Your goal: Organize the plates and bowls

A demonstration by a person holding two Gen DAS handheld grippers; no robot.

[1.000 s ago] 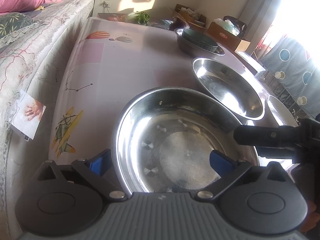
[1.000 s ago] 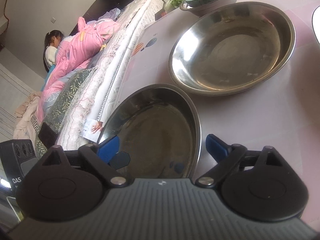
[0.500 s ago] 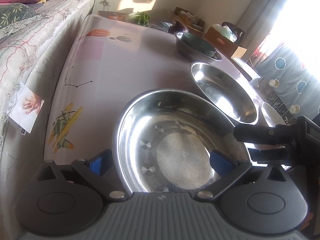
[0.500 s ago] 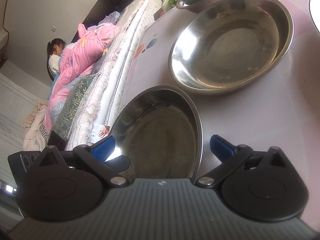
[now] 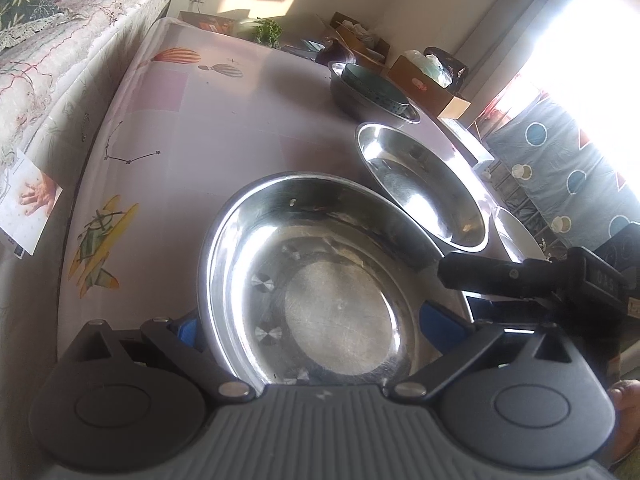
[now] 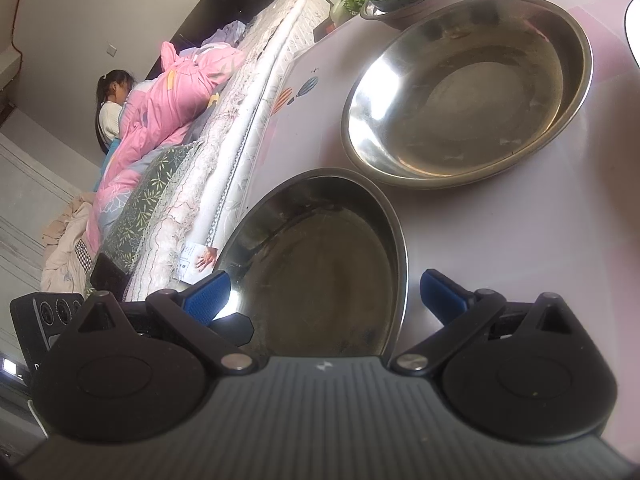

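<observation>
With both tools [image 5: 316, 326] [image 6: 326, 298] spread wide, each straddles near steel bowl [image 5: 320, 280] rim.

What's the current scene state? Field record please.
near bowl: steel bowl, between the open fingers of both grippers
left gripper: open, fingers either side of its rim
right gripper: open, straddling its far rim
second bowl: larger steel bowl, empty, apart from near one
far stack: teal bowl inside a metal basin
surface: pink table

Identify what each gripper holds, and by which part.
Nothing looks clamped: the left gripper and right gripper both have open jaws straddling the near steel bowl.
</observation>
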